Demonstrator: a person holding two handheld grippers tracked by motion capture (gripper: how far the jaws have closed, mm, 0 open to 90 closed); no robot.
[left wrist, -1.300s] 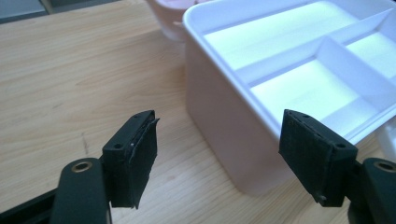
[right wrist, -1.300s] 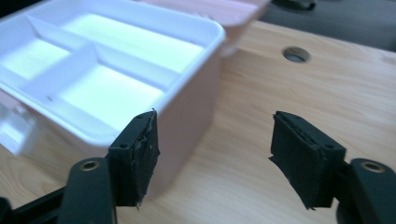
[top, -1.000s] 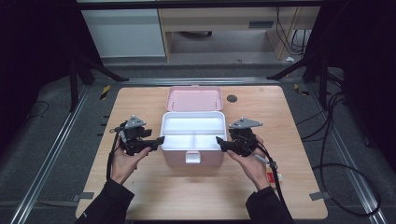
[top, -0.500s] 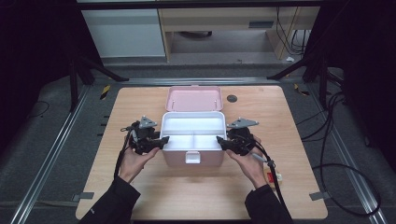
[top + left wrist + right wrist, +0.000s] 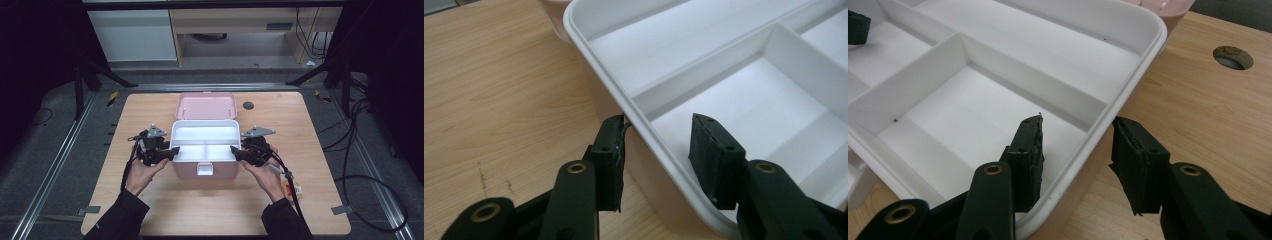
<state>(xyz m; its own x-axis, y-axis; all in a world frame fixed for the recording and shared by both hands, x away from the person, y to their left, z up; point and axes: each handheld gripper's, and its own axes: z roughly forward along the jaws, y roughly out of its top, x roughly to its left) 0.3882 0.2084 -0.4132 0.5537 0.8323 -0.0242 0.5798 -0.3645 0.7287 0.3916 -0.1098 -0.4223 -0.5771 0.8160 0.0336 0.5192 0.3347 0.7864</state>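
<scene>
One camera hangs above my side of the bench (image 5: 150, 200) and looks forward and down, far enough off to take in the whole top. The other two ride my left tongs (image 5: 656, 150) and right tongs (image 5: 1075, 150), each looking close along its jaws. All three share the white tray (image 5: 204, 134), seen from opposite ends.

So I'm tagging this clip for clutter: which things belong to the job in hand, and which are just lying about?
In the job:
- white tray, sitting in the pink box
- left tool, jaws open astride the tray's left rim
- right tool, jaws open astride its right rim

Lying about:
- pink lid, open behind the box
- small item near the right forearm
- table hole
</scene>
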